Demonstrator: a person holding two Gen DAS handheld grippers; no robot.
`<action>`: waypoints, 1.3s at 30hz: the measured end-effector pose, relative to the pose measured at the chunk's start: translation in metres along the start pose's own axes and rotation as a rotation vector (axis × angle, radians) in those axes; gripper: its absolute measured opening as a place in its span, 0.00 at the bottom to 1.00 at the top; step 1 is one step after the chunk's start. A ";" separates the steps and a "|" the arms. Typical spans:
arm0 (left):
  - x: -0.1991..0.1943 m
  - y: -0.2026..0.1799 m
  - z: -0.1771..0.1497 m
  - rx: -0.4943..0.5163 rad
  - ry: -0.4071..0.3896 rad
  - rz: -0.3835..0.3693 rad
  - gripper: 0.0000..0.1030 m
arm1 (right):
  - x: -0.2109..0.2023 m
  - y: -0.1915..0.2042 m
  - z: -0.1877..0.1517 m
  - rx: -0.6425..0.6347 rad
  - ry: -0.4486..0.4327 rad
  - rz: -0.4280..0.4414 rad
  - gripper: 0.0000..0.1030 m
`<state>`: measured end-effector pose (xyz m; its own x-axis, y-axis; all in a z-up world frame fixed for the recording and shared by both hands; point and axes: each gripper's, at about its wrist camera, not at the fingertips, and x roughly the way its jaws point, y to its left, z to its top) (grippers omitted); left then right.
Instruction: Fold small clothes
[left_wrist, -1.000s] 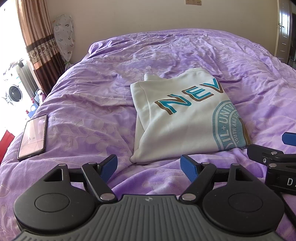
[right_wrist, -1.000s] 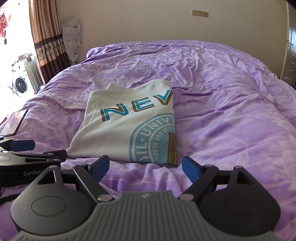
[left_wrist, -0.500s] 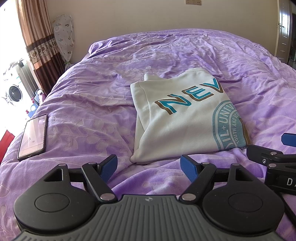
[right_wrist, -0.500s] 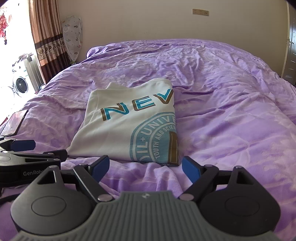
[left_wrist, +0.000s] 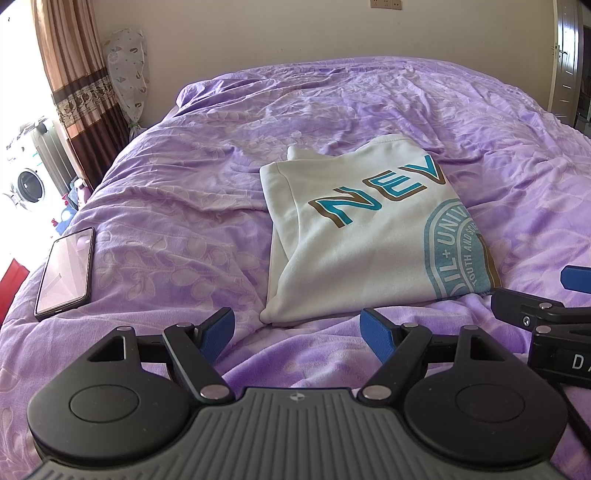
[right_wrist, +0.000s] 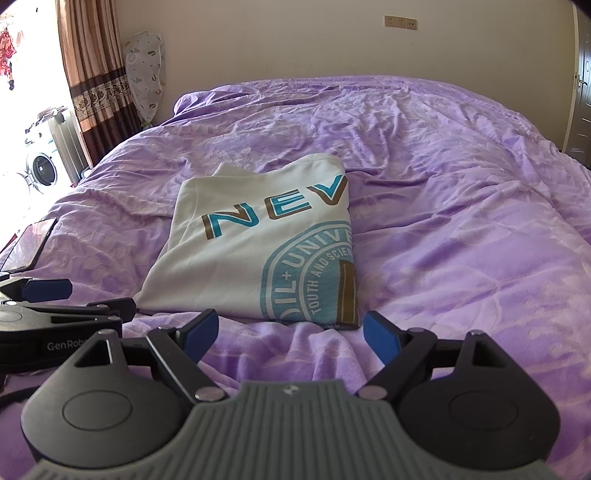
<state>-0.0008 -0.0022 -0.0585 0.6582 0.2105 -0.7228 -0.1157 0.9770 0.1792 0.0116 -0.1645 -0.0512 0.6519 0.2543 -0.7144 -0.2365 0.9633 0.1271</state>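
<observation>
A cream shirt (left_wrist: 354, 236) with teal and brown lettering lies folded into a rectangle on the purple bed cover (left_wrist: 192, 206); the right wrist view shows the same shirt (right_wrist: 258, 251). My left gripper (left_wrist: 297, 328) is open, low over the cover just before the shirt's near left corner. My right gripper (right_wrist: 290, 330) is open too, just short of the shirt's near right corner. Neither holds anything. Each gripper appears at the edge of the other's view: the right gripper (left_wrist: 546, 295) and the left gripper (right_wrist: 70, 295).
A phone (left_wrist: 64, 273) lies face up on the cover at the left, near the bed's edge. Beyond that edge are a curtain (left_wrist: 81, 96) and a washing machine (left_wrist: 26, 184). A door (left_wrist: 565, 55) stands at the far right.
</observation>
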 end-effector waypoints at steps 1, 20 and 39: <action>0.000 0.000 0.000 0.000 0.000 0.000 0.88 | 0.000 0.001 -0.001 0.000 0.000 0.000 0.79; 0.000 0.000 0.001 0.000 0.002 -0.002 0.88 | 0.000 0.001 -0.001 0.002 0.002 0.002 0.79; 0.001 -0.002 -0.001 0.005 -0.004 -0.023 0.88 | 0.001 0.001 -0.001 0.004 0.004 0.005 0.79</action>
<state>-0.0009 -0.0044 -0.0600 0.6633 0.1883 -0.7243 -0.0969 0.9813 0.1663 0.0112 -0.1631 -0.0521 0.6476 0.2590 -0.7166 -0.2371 0.9623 0.1336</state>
